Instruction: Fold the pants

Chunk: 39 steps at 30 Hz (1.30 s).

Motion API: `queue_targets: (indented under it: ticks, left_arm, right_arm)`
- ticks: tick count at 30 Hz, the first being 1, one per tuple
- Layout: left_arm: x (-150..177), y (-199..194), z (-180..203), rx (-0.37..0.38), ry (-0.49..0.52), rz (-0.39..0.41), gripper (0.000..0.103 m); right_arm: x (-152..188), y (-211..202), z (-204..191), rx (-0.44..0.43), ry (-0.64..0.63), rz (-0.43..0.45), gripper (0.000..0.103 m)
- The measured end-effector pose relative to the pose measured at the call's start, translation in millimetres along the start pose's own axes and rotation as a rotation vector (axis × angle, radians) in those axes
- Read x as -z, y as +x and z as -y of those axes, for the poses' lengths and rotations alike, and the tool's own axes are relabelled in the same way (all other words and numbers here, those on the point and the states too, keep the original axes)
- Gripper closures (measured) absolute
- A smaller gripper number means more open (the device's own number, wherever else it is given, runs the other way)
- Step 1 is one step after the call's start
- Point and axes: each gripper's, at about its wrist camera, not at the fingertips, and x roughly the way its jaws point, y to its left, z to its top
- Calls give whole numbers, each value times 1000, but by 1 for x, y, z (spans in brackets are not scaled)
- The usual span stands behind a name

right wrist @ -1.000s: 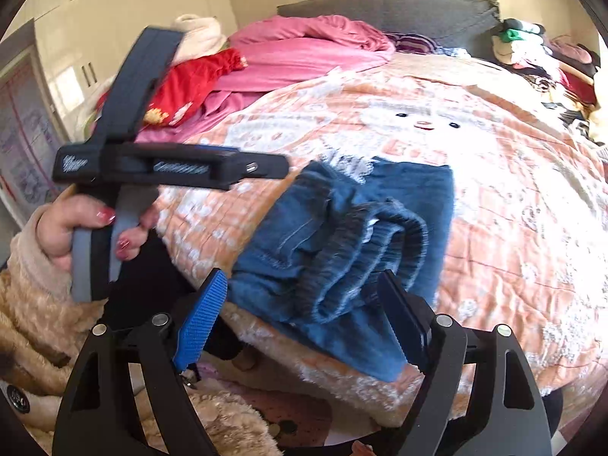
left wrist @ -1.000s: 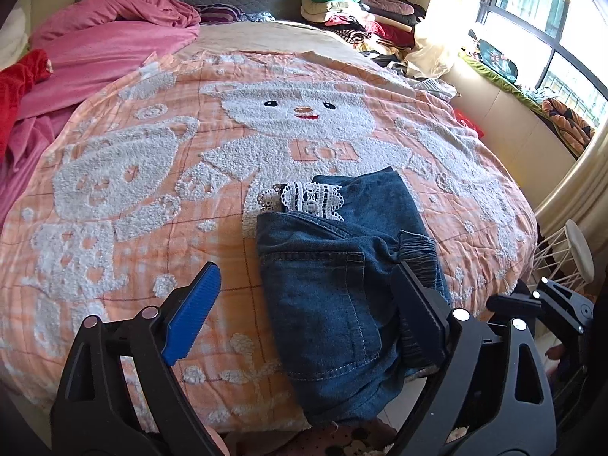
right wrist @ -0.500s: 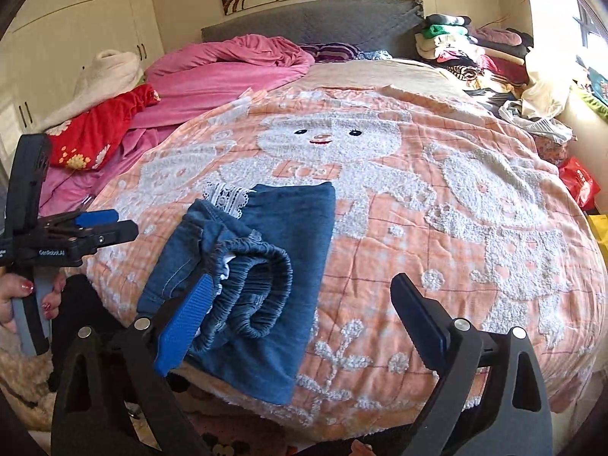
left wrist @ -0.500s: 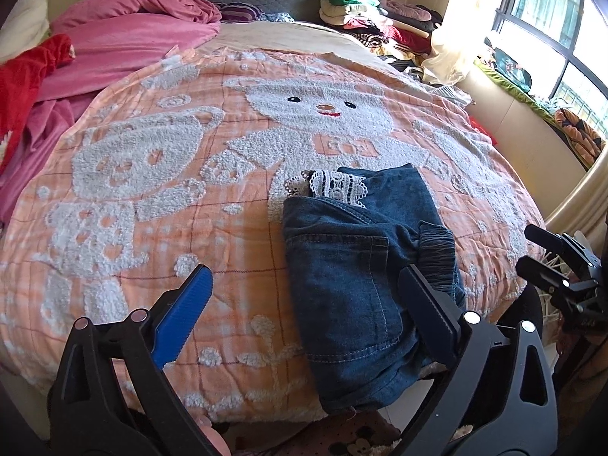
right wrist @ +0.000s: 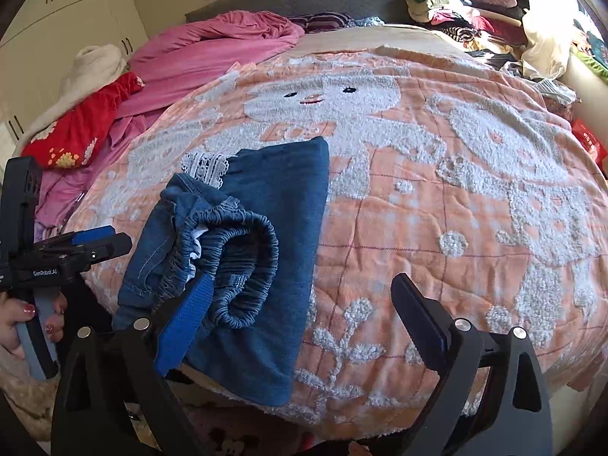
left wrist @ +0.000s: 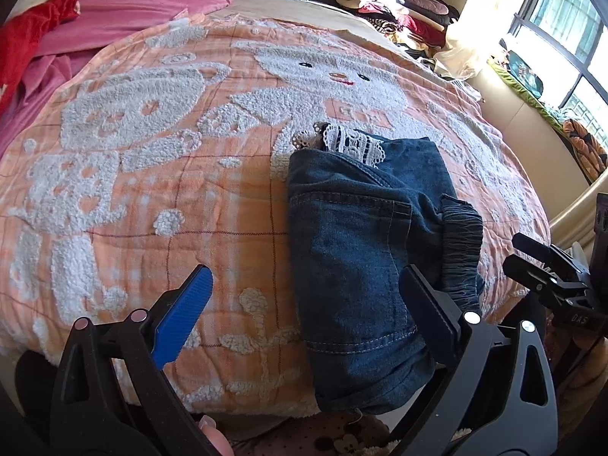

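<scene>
Two hand-held black grippers hung over the near edge of the bed, both spread wide and holding nothing. The left gripper point(left wrist: 304, 296), one finger faced with a ribbed blue pad point(left wrist: 182, 315), had just been opening, and the bundle lay partly between its fingers without the pads pressing on it. The right gripper point(right wrist: 300, 315) had also just been opening; its blue pad point(right wrist: 186, 326) sat in front of the gathered elastic waistband point(right wrist: 243, 262), its other finger over bare blanket.

The folded dark blue denim pants point(left wrist: 361, 250) lay in a loose bundle near the bed's front edge, on an orange checked blanket with fluffy white bear figures point(left wrist: 152, 197). White lace trim point(left wrist: 349, 140) stuck out at the bundle's far end. A crumpled pink quilt point(right wrist: 212, 45) and a red flowered cloth point(right wrist: 79, 125) lay at the far left of the bed.

A hand with red-painted nails point(right wrist: 22, 323) gripped the left tool's handle.
</scene>
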Motion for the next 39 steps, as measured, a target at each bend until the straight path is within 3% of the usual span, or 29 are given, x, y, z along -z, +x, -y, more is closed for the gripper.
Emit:
queue_targets:
  ticks: [10,13,20,32,34,36,39]
  left_arm:
    - [2,32,0,57,-39,-47,11]
    - [1,39,1,62,-45,-52,11]
    - [-3,43,9,63,-26,-48,21]
    - [-9,53,18,72,-13,-52,30]
    - [-10,56,19,81,-20,-54,31]
    - [-10,55,20,85,-25,-51,37]
    - [-10,49,23,92,-23,-37,48]
  right_arm:
    - [-1,30,4,-59,10,-57,9]
    - [-2,38,2,-96,-1,-73,17]
    - [-6,51,1,-168,0,-81,26]
    - [-14,68,4,-272,8,-71,26]
    - [-14,70,2,-319,20,-69,30]
    - [-13,70,-3,-334,4,-66,46]
    - [-14,62,-12,-332,-22,-41,56]
